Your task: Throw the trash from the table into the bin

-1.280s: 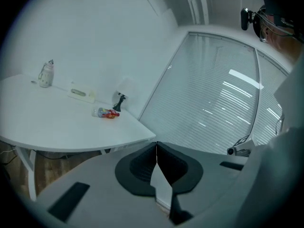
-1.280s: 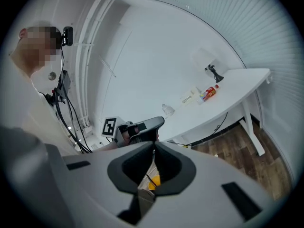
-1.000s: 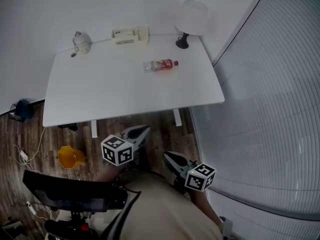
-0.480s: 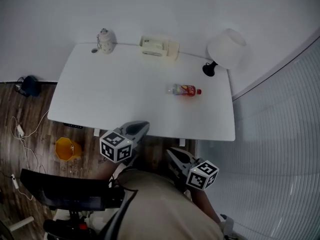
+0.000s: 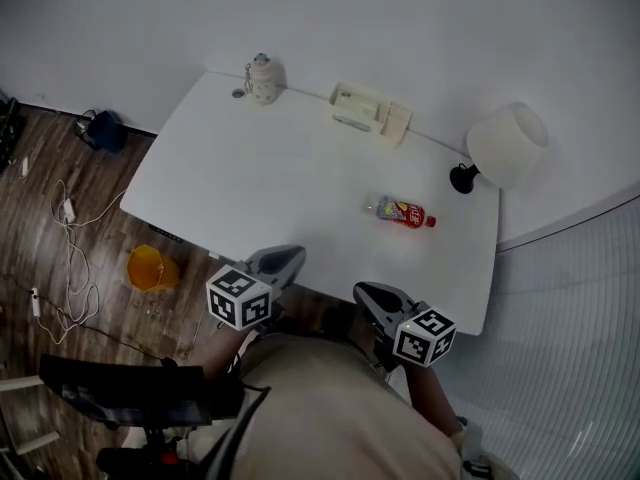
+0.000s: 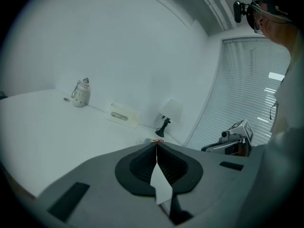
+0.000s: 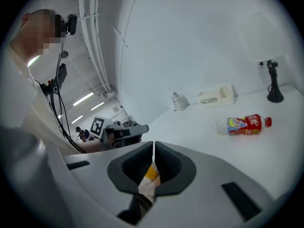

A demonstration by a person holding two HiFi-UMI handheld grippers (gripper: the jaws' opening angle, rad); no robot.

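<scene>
Resting on the table (image 5: pixel 260 168), the bottle (image 5: pixel 400 211) — seemingly empty — lies untouched.

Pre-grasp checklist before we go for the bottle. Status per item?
1. Bottle located, lying on its side on the table, nothing on top of it: ok.
2. Space around it free: the lamp and tissue box stand apart from it: ok.
3. Right tongs open for the grasp: not ok, jaws together with nothing between them.
4. Left tongs empty: ok, jaws together on nothing.
5. Bin in sight, on the floor beside the table: ok.
6. Bottle empty of liquid: cannot tell.
</scene>
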